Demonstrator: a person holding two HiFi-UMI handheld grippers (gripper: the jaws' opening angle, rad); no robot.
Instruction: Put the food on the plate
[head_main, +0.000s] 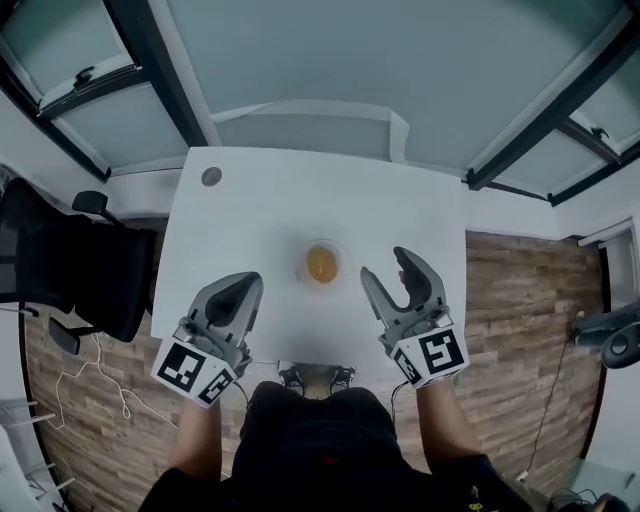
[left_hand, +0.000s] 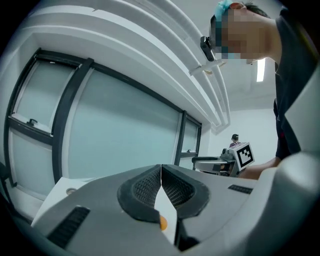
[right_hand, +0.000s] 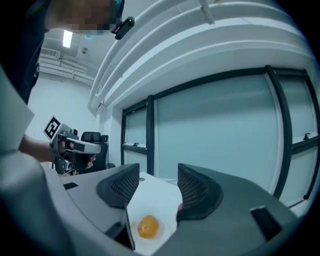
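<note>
An orange round piece of food (head_main: 322, 264) lies on a small clear plate (head_main: 339, 251) in the middle of the white table (head_main: 260, 205). My left gripper (head_main: 251, 284) hovers left of the plate with its jaws closed together, nothing between them. Right of the plate my right gripper (head_main: 386, 266) stands open and empty. In the right gripper view the food (right_hand: 148, 226) on the plate (right_hand: 169, 231) shows below and between the spread jaws of the right gripper (right_hand: 157, 182). The left gripper view shows the shut left gripper (left_hand: 161, 171) and a sliver of the food (left_hand: 162, 223).
A round grommet (head_main: 211, 176) sits in the table's far left corner. A black office chair (head_main: 75, 262) stands left of the table, another seat (head_main: 620, 338) at far right. Glass walls with dark frames run behind the table. The floor is wood planks.
</note>
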